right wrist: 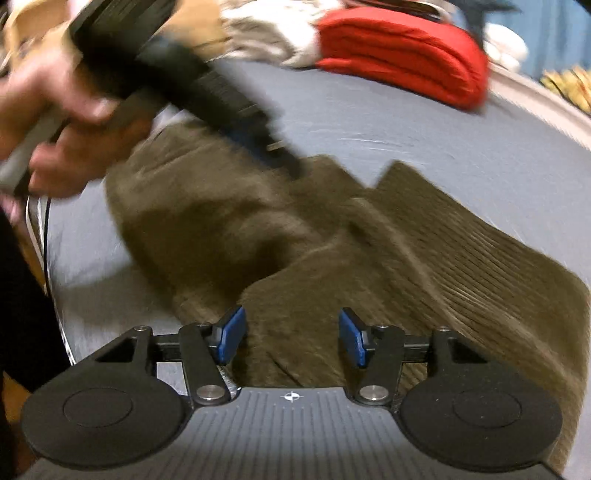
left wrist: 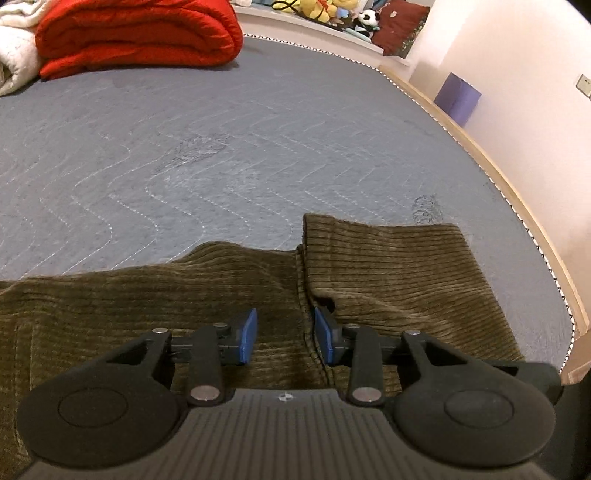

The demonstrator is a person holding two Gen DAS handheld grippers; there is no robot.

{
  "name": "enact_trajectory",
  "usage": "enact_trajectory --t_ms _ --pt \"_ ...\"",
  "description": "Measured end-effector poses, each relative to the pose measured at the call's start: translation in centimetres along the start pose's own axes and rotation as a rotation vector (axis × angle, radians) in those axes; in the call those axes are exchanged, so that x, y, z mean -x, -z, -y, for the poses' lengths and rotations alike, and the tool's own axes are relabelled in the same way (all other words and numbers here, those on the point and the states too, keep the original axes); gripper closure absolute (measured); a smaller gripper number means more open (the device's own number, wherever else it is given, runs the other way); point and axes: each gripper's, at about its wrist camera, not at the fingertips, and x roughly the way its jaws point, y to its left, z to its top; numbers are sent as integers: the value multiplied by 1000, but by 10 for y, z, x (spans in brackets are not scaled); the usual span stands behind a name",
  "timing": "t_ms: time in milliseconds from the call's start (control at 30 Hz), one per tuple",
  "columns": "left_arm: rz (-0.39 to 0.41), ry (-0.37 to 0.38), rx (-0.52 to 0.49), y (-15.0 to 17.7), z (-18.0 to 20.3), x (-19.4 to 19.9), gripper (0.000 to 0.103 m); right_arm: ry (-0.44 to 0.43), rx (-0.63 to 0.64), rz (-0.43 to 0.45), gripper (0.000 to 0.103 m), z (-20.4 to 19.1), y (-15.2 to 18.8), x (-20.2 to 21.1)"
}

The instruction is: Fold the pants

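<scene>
Nearest you, your left gripper (left wrist: 285, 336) hangs just over the pants (left wrist: 399, 280) with its jaws parted and nothing between them; the blue pads sit on either side of a raised ridge where one layer of cloth overlaps another. Your right gripper (right wrist: 291, 338) is likewise spread wide and empty above the same cloth, and its view is smeared by motion, so fine detail there is hard to read. The pants are olive-brown corduroy with broad ribs, lying on the grey quilted bed (left wrist: 221, 147) near its right edge. They look partly folded: the fabric lies in overlapping layers, with a square-cornered panel on the right and a lower, rumpled stretch to the left, so I judge at least one fold is in place. The bundle is not yet tidy or compact, with a slack crease along the overlap, so smoothing and likely one more fold are left. Farther off, a folded red blanket (left wrist: 136, 33) rests at the bed's far end, well apart from the pants.
</scene>
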Motion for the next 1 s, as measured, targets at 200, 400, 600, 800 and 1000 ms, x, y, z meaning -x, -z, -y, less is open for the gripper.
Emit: enact_trajectory --t_ms 200,400,600,800,1000 --pt "-9 -15 -32 2 5 -4 65 33 69 -31 65 -9 0 -16" --pt "12 -14 -11 -2 -2 1 64 -42 33 97 84 -1 -14 26" --pt "14 1 -1 -5 -2 0 64 -155 157 14 87 -9 13 34" --pt "38 63 -21 -6 12 -6 64 -182 5 113 79 7 13 49" --pt "58 148 -66 -3 30 -21 65 -194 31 20 75 -3 24 30"
